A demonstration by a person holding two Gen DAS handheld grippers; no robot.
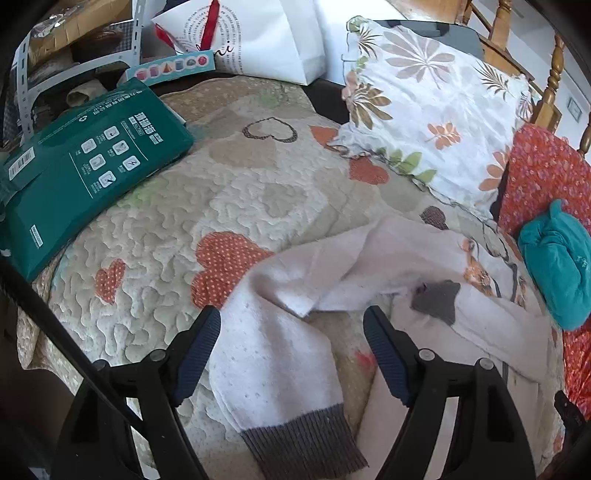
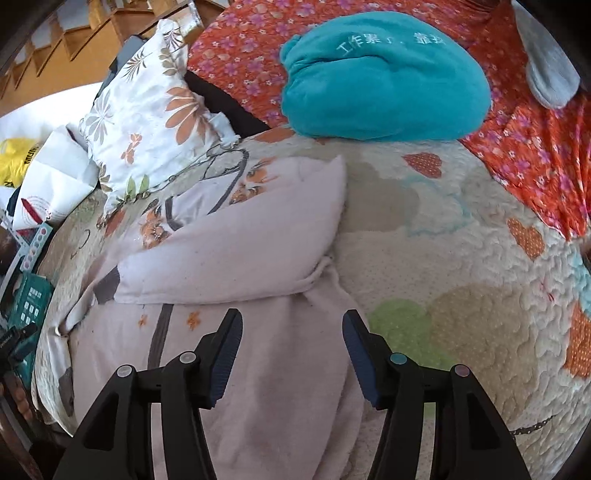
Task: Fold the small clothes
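Bedroom, daylight on a quilted bed

I see a heart-patterned quilt (image 1: 229, 192), a leaf-print pillow (image 1: 436, 110) against the turned wooden headboard (image 1: 550, 85), an orange floral blanket (image 2: 236, 48), and a white wall (image 1: 576, 66) behind.

Bed, covered by a quilted spread (image 1: 236, 192) with heart patches. Lying on it: pale pink sweater (image 1: 280, 354), lower centre; green package (image 1: 92, 166), upper left; floral pillow (image 1: 436, 110), upper right; teal cushion (image 1: 557, 258), right edge; white paper bag (image 1: 258, 33), top.
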